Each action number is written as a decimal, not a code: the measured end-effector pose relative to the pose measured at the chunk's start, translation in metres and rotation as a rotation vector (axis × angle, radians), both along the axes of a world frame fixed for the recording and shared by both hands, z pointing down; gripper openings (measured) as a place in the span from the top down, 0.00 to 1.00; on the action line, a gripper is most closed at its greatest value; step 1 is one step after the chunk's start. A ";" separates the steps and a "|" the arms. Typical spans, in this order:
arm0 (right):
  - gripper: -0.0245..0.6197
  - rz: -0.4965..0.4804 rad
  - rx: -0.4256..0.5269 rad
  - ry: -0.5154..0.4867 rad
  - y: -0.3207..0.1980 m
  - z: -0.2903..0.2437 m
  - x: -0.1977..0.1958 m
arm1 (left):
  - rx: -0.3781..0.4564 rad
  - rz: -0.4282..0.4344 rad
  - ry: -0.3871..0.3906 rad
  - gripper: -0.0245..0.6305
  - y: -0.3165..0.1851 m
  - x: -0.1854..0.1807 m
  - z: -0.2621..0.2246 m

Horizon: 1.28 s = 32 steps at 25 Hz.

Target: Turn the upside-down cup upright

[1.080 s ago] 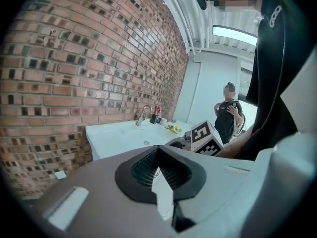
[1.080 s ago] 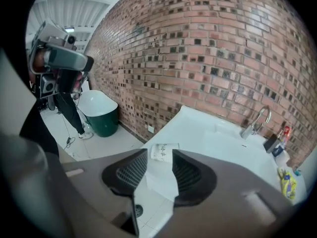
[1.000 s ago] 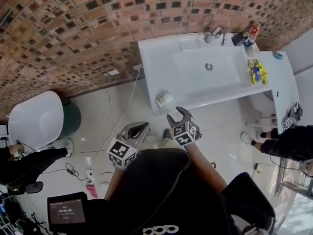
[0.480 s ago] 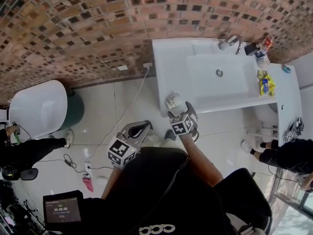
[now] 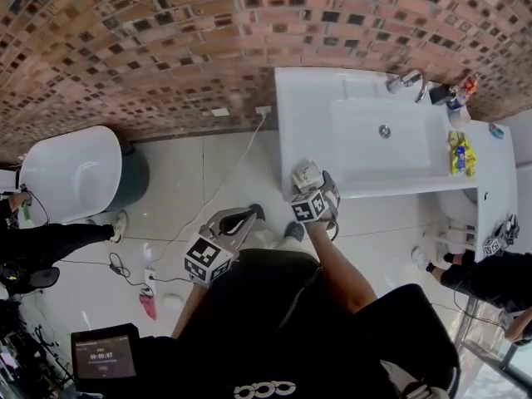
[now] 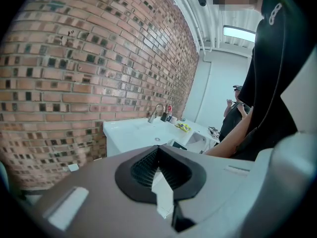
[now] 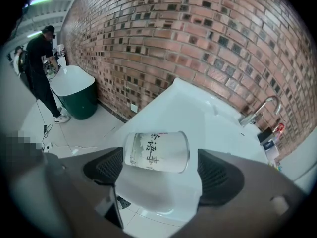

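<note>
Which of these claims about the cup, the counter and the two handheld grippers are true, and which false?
1. The white cup with black writing is on the white washbasin counter. True.
2. The right gripper is clamped on the cup. False: its jaws have just been opening and stand apart either side of the cup, not pressing it.
3. The left gripper has its jaws together, empty. True.
4. The cup lies inside the sunken basin bowl. False: it is on the flat counter near a corner.

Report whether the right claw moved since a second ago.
Yes: right claw neared the corner of the white basin counter, jaws just opening around the white printed cup.
</note>
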State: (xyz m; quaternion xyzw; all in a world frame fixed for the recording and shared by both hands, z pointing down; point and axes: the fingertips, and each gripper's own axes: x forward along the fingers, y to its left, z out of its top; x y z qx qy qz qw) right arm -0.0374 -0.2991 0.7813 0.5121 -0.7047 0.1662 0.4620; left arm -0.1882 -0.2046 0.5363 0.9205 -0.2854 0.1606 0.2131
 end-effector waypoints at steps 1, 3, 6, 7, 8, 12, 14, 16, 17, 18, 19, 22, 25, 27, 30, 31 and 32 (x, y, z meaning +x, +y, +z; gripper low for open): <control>0.25 -0.003 -0.005 -0.003 0.000 0.002 -0.001 | -0.001 -0.002 0.000 0.94 0.000 -0.001 0.000; 0.35 -0.008 -0.008 -0.020 0.002 0.001 -0.003 | -0.001 -0.006 0.000 0.94 0.001 -0.002 0.000; 0.36 -0.001 0.002 -0.050 0.001 -0.004 -0.003 | 0.000 -0.009 0.000 0.94 -0.001 -0.002 -0.001; 0.36 0.003 0.005 -0.062 0.000 -0.006 -0.003 | 0.001 -0.007 0.001 0.94 -0.002 -0.002 -0.001; 0.36 0.009 0.008 -0.077 0.000 -0.009 -0.002 | 0.002 -0.005 0.001 0.94 -0.002 0.000 -0.001; 0.36 0.051 0.021 -0.193 -0.003 -0.025 0.002 | 0.006 0.006 0.006 0.94 -0.002 0.007 0.001; 0.36 0.081 0.018 -0.277 -0.003 -0.031 0.003 | 0.006 0.012 0.010 0.94 -0.002 0.010 0.001; 0.36 0.117 0.014 -0.379 -0.006 -0.036 0.002 | 0.005 0.017 0.014 0.94 -0.002 0.013 -0.001; 0.36 0.137 0.014 -0.427 -0.007 -0.039 0.003 | 0.006 0.018 0.016 0.94 -0.002 0.014 -0.001; 0.36 0.158 0.013 -0.473 -0.007 -0.041 0.004 | 0.007 0.018 0.016 0.94 -0.002 0.016 -0.001; 0.36 0.182 0.008 -0.518 -0.008 -0.041 0.007 | 0.007 0.017 0.017 0.94 -0.002 0.017 -0.001; 0.36 0.265 -0.027 -0.666 -0.008 -0.034 0.016 | 0.014 0.011 0.013 0.94 -0.003 0.019 -0.001; 0.36 0.351 -0.076 -0.859 -0.011 -0.030 0.015 | 0.014 0.011 0.012 0.94 -0.004 0.021 -0.002; 0.36 0.413 -0.115 -0.994 -0.014 -0.028 0.014 | 0.013 0.010 0.013 0.94 -0.004 0.023 -0.002; 0.36 0.509 -0.168 -1.160 -0.018 -0.025 0.015 | 0.012 0.008 0.009 0.94 -0.004 0.027 -0.002; 0.36 0.534 -0.181 -1.209 -0.020 -0.025 0.015 | 0.011 0.007 0.008 0.94 -0.004 0.028 -0.002; 0.36 0.556 -0.192 -1.256 -0.023 -0.025 0.016 | 0.010 0.006 0.007 0.94 -0.004 0.029 -0.002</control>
